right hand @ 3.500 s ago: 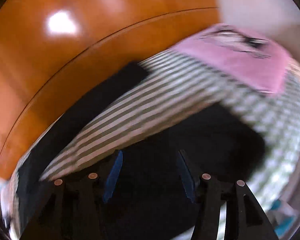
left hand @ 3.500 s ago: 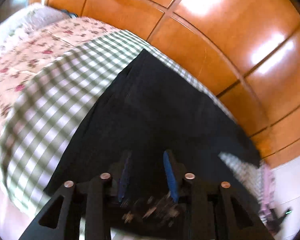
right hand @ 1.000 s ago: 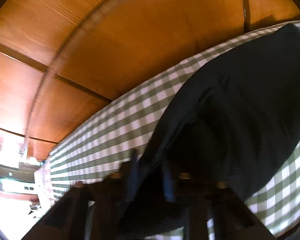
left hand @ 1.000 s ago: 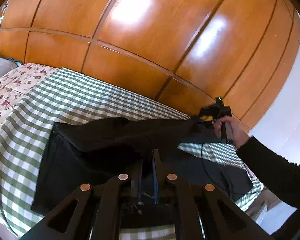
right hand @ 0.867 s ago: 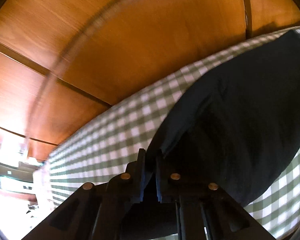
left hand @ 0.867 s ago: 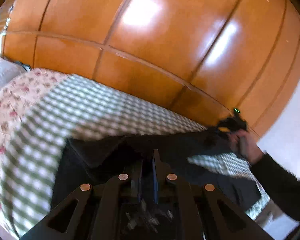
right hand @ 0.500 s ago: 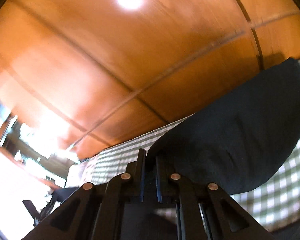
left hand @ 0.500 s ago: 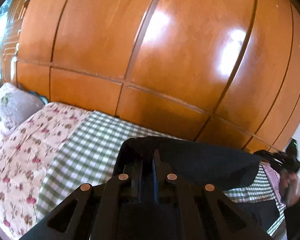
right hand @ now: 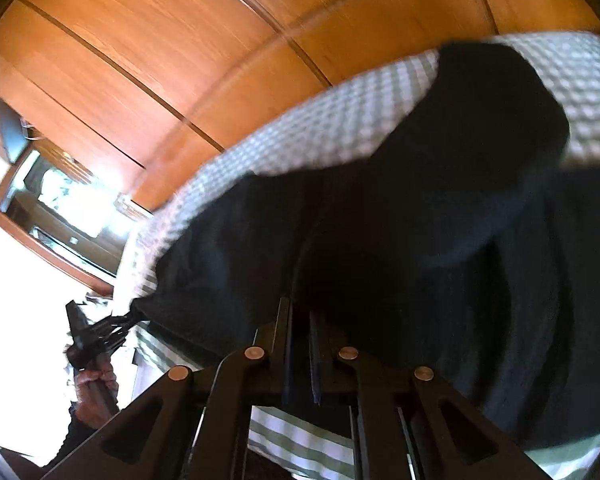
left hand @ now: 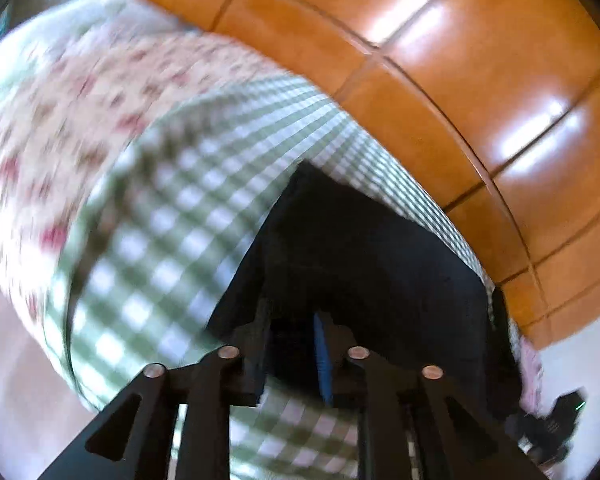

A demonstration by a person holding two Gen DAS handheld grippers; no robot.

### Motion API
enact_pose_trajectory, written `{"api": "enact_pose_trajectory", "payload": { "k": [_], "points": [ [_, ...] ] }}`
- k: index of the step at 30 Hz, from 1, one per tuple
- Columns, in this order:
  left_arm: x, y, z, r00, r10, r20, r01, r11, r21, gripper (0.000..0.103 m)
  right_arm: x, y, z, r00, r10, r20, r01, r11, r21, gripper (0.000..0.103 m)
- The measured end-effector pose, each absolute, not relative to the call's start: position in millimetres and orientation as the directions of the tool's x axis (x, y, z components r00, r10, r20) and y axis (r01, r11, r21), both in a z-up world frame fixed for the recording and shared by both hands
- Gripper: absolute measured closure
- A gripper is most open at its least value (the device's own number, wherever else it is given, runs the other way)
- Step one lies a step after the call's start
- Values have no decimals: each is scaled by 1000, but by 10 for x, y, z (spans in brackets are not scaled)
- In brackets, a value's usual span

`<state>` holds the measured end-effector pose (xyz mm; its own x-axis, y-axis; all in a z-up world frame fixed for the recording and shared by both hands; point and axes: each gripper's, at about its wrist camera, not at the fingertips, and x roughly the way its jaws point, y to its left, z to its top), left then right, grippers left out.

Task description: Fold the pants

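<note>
Letting go, the left gripper (left hand: pixel 292 354) had opened over the soft black pants (left hand: pixel 364 248); the right gripper (right hand: pixel 299 354) stayed pinched on them, fold laid down.

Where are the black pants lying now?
In the left wrist view the pants lie on the checked sheet, right of centre, near the wooden wall.
</note>
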<state>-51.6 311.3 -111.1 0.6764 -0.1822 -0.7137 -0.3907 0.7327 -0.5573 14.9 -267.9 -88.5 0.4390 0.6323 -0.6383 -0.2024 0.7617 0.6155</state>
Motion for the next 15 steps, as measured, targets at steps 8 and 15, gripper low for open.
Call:
{"api": "enact_pose_trajectory", "payload": {
  "k": [8,15],
  "points": [
    [-886,3218,-1123,796,-326,-511,-340,458,-822,64,136,-2693,-1070,433,617,-657,-162,770,617,96],
    [-480,3222,-1296,729,-426,-536,-407,361,-839,64,209,-2626,-1063,447,616,-649,-164,770,617,96]
  ]
}}
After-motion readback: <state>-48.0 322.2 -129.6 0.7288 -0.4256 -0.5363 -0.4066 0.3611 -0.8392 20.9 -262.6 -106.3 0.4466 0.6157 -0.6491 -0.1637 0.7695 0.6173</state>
